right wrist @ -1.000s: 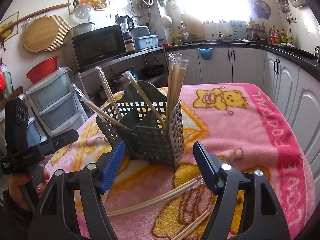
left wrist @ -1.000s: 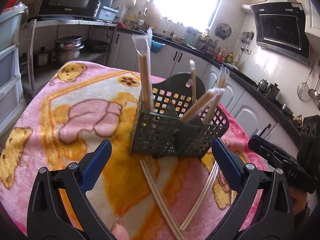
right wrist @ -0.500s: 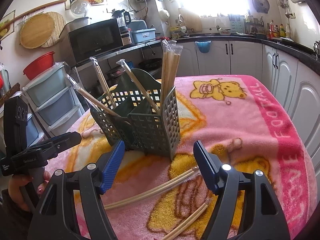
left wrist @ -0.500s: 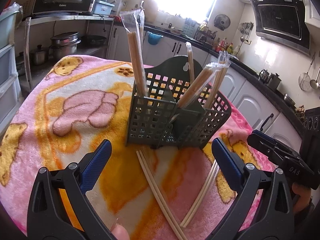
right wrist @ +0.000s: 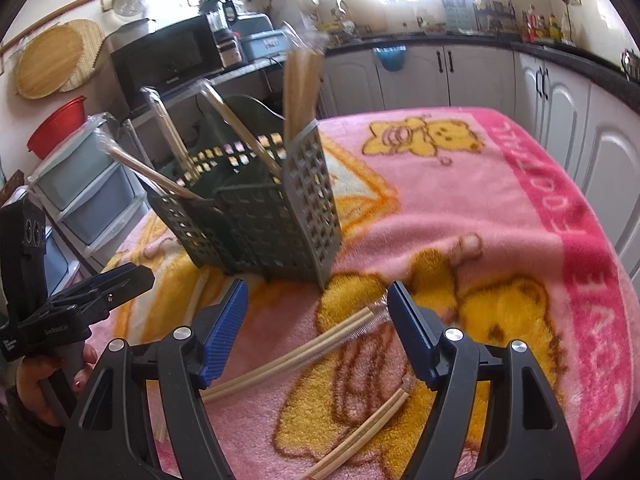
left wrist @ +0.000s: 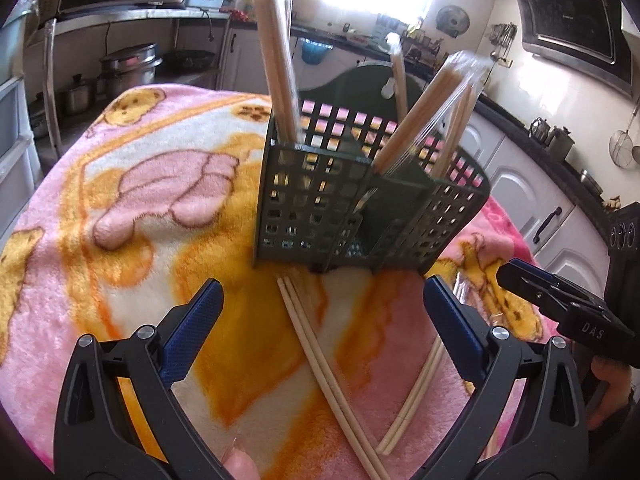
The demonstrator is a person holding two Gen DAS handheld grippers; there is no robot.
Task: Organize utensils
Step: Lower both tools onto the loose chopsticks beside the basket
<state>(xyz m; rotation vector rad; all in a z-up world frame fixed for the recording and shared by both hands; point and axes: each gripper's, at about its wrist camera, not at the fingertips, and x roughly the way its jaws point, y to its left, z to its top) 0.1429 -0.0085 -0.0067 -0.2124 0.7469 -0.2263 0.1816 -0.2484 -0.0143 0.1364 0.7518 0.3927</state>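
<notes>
1. The left gripper (left wrist: 320, 320) and the right gripper (right wrist: 318, 320) both hover low over the blanket (left wrist: 160, 184) on the bench, jaws wide, nothing between them.
2. The green caddy (left wrist: 320, 208) stands mid-bench; loose chopstick pairs (left wrist: 328, 376) lie between it and the near edge.
3. Judgement: straddle one pair across its middle, pads square to it, press into the soft pile before closing, so both sticks lift together.
</notes>
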